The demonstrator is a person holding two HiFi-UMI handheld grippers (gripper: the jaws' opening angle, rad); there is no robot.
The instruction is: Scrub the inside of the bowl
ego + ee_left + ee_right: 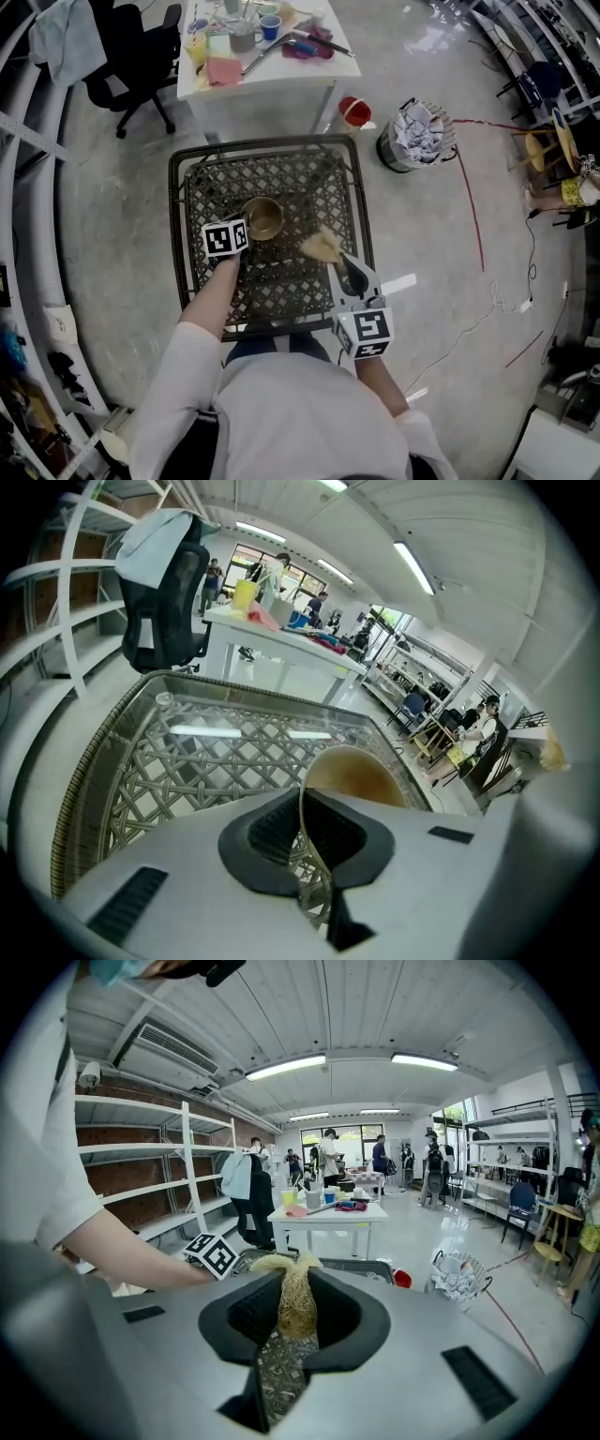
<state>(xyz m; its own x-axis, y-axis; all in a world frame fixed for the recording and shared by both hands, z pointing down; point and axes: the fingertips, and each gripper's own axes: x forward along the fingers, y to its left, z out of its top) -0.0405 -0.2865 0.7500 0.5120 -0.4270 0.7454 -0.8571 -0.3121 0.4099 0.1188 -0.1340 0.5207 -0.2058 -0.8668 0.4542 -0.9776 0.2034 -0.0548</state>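
Looking down past a white sleeve [178, 394], finding the bowl [263, 217] pinched at its near rim by the left gripper [305, 832]. Clamping those jaws almost fully together on the thin wall, one pad inside and one outside, probably to be steadying the bowl and offering its hollow to the other hand. Appearing round, smooth and golden-brown, perhaps metal or glazed, with the open mouth just ahead of the left jaws and leaning a little in the left gripper view. Not showing whether its base is resting on the desk [178, 216] or hanging just above it.

Gripping a scrubber [323, 246] in the right gripper [292, 1321], jaws narrowed onto a straw-coloured bundle of coarse, springy fibres. Letting a tuft stick out past the tips, seemingly so that fibre and not jaw is meeting the bowl. Hovering near the bowl, on the side away from the left jaws, but apart from it, so judging the scrubbing not yet begun.

Working over a dark woven-lattice desk under a glossy, likely glass, top. Leaving well beyond both jaws a cluttered white desk [281, 80], a wire wastebasket [417, 136] stuffed with crumpled paper, and a black office chair [131, 56].
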